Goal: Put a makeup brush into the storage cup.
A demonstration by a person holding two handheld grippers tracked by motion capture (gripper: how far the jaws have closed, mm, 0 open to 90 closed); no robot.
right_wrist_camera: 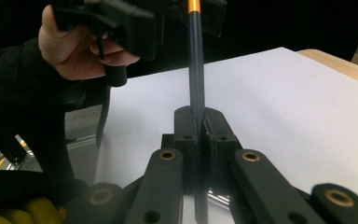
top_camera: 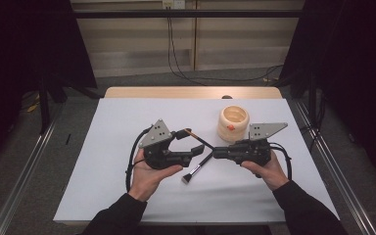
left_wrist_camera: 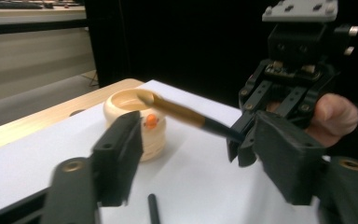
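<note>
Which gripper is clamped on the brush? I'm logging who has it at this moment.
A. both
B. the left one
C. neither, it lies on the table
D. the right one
D: in the right gripper view the right gripper has its jaws shut on the dark handle of the brush, while in the left gripper view the left gripper has its jaws open, apart from the brush.

The high view is evenly lit from above; the white table cover [top_camera: 127, 147] is bright, while the sides of the room are almost black; shadows under the hands are soft and short. In the left gripper view, its own near jaws are out of focus and the brush handle [left_wrist_camera: 177, 111] is a little blurred. The right gripper view has a dark background; its near jaws are soft.
</note>
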